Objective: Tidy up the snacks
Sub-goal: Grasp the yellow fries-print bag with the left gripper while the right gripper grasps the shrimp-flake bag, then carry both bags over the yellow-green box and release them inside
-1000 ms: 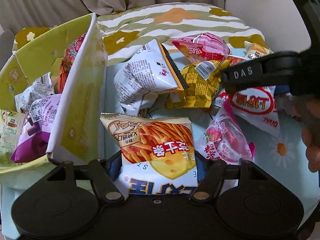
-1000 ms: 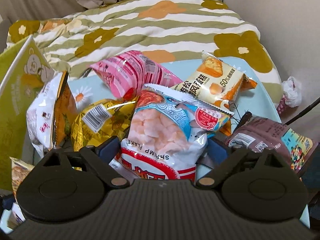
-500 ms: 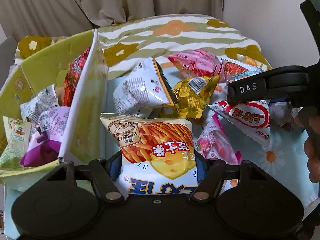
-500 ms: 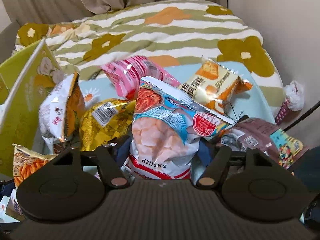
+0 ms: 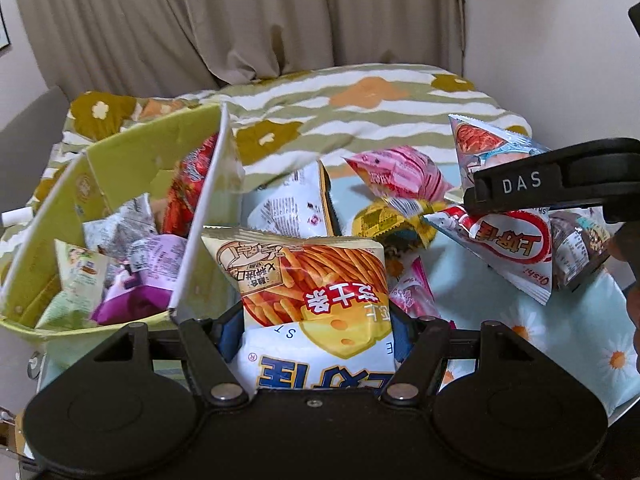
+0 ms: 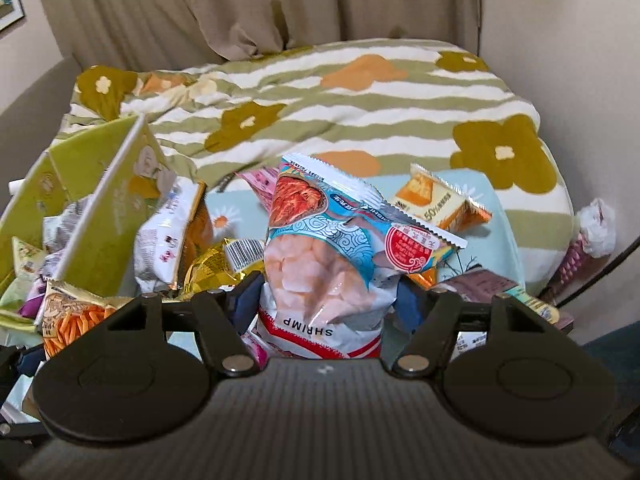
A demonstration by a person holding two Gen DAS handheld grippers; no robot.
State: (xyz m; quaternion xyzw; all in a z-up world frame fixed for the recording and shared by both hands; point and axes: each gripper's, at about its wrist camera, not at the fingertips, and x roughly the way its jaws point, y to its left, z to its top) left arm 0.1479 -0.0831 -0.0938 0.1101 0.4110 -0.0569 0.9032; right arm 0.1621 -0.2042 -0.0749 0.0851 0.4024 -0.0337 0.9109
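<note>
My left gripper is shut on a yellow cheese-stick snack bag and holds it up beside the green box. That bag also shows low at the left of the right wrist view. My right gripper is shut on a shrimp flake bag and holds it lifted above the table; the bag also shows in the left wrist view, under the black right gripper body. The green box holds several snack bags, among them a purple one and a red one.
Loose bags lie on the light blue daisy tablecloth: white, yellow, pink, brown, an orange cake pack. A striped flower blanket lies behind, with a curtain and wall beyond.
Both grippers have risen with their bags. The views now look higher, showing more curtain, and the shrimp bag is lifted clear of the pile.
</note>
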